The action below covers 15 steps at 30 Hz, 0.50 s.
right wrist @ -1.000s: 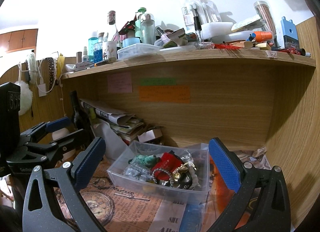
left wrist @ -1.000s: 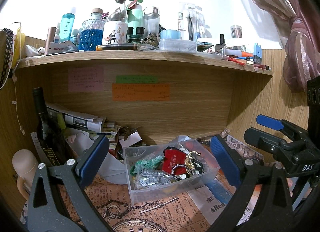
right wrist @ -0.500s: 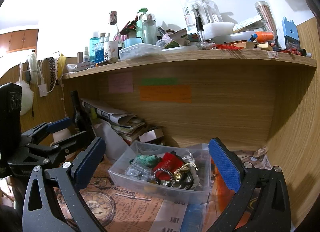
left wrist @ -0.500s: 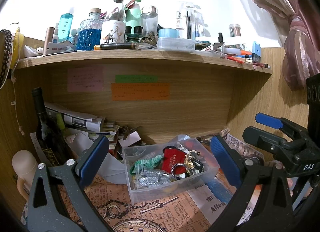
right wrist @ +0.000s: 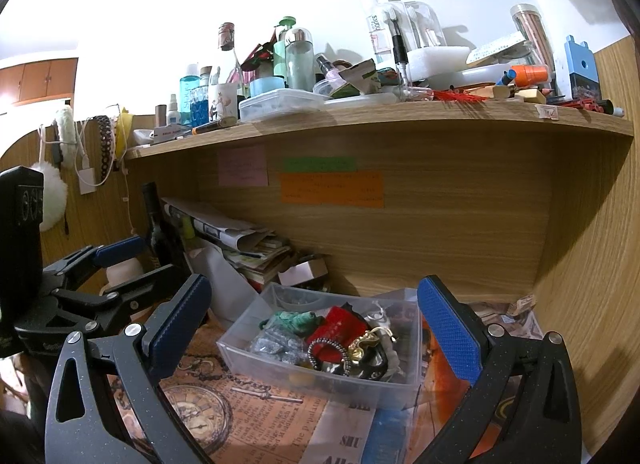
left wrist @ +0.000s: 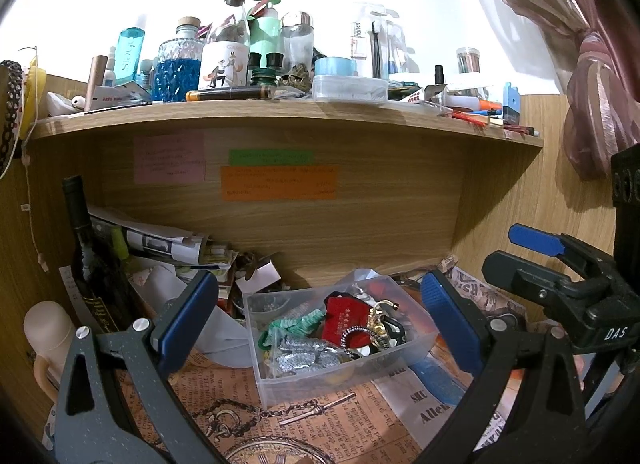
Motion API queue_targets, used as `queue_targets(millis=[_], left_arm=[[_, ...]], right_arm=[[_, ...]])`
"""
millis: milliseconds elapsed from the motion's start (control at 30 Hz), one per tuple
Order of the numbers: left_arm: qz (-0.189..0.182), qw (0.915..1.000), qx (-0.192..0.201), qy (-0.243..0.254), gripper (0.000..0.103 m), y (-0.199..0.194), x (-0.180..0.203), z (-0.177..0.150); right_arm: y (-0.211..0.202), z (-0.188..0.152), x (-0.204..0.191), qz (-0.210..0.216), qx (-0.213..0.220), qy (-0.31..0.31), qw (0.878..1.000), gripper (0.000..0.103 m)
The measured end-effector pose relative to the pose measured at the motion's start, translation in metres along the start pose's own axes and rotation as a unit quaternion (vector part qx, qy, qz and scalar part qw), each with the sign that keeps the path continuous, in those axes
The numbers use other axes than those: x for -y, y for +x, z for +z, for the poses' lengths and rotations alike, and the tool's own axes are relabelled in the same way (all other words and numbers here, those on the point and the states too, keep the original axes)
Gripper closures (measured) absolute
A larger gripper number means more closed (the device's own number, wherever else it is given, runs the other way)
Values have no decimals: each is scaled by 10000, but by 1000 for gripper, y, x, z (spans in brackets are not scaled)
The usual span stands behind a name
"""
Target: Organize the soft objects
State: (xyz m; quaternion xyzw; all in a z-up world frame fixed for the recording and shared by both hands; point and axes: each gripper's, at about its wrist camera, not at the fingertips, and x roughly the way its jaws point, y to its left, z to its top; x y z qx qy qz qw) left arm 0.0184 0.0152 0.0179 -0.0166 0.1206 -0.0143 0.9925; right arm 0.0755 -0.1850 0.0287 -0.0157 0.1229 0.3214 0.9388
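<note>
Both jaws gaping wide, holding nothing: left gripper (left wrist: 316, 318) and right gripper (right wrist: 314, 318) hovering before the clear bin (right wrist: 280, 370). Green scrunchie (left wrist: 290, 326) and red pouch (right wrist: 338, 330) sitting inside. Sorted or pending—can't tell.

The bin (left wrist: 340, 348) sits on the paper-covered surface (left wrist: 320, 424) under the shelf (left wrist: 280, 120). Soft objects (left wrist: 292, 324) lie jumbled inside the bin. A bottle (left wrist: 88, 256) stands to the left, with stacked papers (left wrist: 168, 244) between it and the bin. Notes (left wrist: 276, 182) are fixed to the back panel behind the bin. Containers (left wrist: 224, 60) crowd the shelf top.
</note>
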Motion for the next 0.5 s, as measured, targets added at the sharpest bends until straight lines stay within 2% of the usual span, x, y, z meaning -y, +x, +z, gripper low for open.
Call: queue_targets(millis=[500], left_arm=[[-42, 10000, -10, 5, 0, -1, -1, 0]], right_arm=[[1, 1, 0, 10, -16, -10, 10000, 0]])
